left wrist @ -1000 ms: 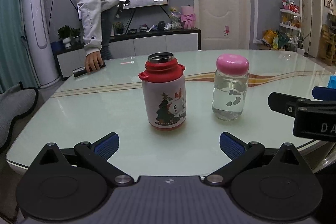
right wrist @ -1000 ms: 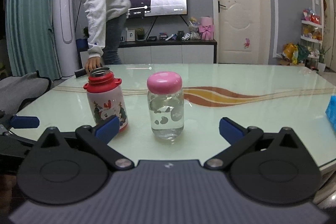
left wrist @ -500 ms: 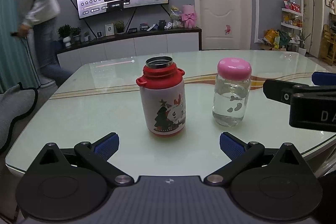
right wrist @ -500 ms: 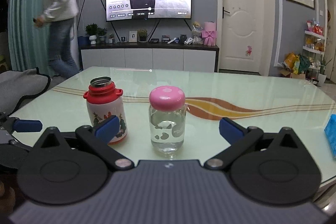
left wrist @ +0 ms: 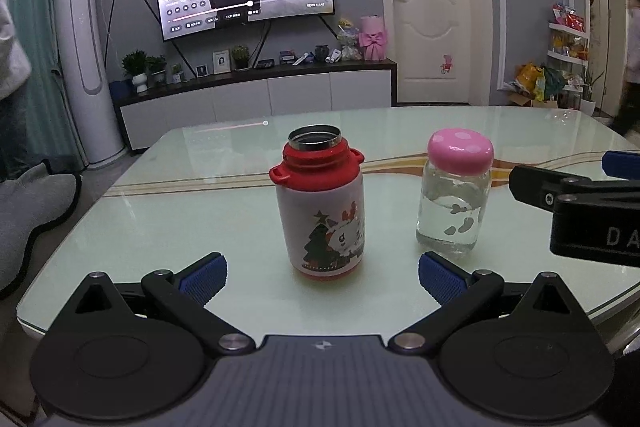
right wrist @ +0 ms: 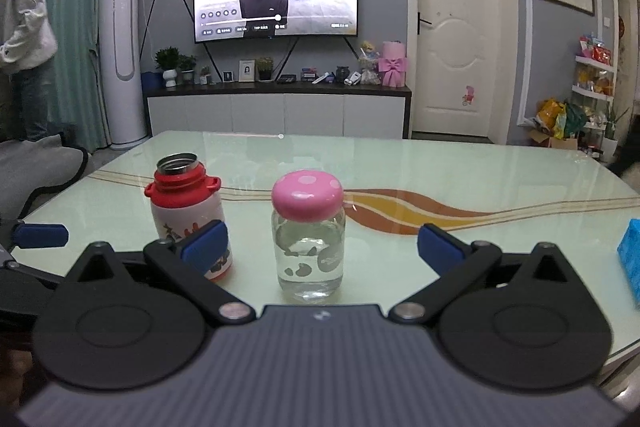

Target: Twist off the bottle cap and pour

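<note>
Glass bottle (right wrist: 308, 255) with pink cap (right wrist: 307, 200) is standing upright on the glass table (right wrist: 440, 179), partly filled with clear liquid. Red-and-white flask (left wrist: 323, 203) is sitting open-mouthed just beside it. Left gripper (left wrist: 322, 275) is facing the flask, fingers spread wide, holding nothing. Right gripper (right wrist: 320, 243) is facing the bottle, equally wide, empty.

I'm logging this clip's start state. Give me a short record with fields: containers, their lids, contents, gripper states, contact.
containers: red flask and glass jar, standing apart on the glass table
lids: flask mouth open, no lid; jar closed by its pink cap
contents: jar holds clear liquid; flask inside not visible
left gripper: open, facing the flask
right gripper: open, facing the jar
contact: neither gripper touches a container
other: blue block at the table's right edge
</note>
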A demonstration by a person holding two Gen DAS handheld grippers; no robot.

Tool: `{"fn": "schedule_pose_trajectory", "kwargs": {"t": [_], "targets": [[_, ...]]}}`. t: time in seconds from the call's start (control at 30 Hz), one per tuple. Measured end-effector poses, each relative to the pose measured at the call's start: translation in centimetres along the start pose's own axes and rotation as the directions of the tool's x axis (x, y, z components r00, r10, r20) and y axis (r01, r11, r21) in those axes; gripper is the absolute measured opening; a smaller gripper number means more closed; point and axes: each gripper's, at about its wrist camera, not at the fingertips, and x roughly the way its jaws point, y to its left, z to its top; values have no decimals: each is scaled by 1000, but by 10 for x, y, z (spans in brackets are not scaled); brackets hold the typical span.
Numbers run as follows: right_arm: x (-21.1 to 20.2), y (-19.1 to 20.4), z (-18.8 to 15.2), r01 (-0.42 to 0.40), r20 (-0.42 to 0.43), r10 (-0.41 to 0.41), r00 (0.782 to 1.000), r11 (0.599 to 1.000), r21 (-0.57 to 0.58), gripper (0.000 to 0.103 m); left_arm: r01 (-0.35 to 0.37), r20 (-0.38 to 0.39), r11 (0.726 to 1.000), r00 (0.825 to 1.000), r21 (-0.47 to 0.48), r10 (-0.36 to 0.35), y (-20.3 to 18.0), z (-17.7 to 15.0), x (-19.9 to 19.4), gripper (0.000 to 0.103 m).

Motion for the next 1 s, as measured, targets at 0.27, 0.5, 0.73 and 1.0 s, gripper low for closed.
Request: {"fn": "schedule_pose_trajectory", "kwargs": {"t": [0.27, 0.5, 0.73, 1.0], "targets": [[1, -4, 3, 4, 1, -4, 1000, 1000, -4, 103, 17, -2, 1000, 1000, -8, -17, -4, 4, 8, 103], [5, -9, 9, 6, 15, -6, 1000, 1000, -21, 103, 52, 8, 999, 999, -1, -52, -11, 6, 13, 103], [10, -15, 12, 6, 29, -6, 1000, 1000, -16, 103, 68, 25, 997, 997, 21, -69, -21, 8, 21, 103], [13, -28, 9, 9, 14, -9, 1000, 1000, 22, 103, 97, 21, 995, 995, 34, -97, -34, 10, 31, 103]]}}
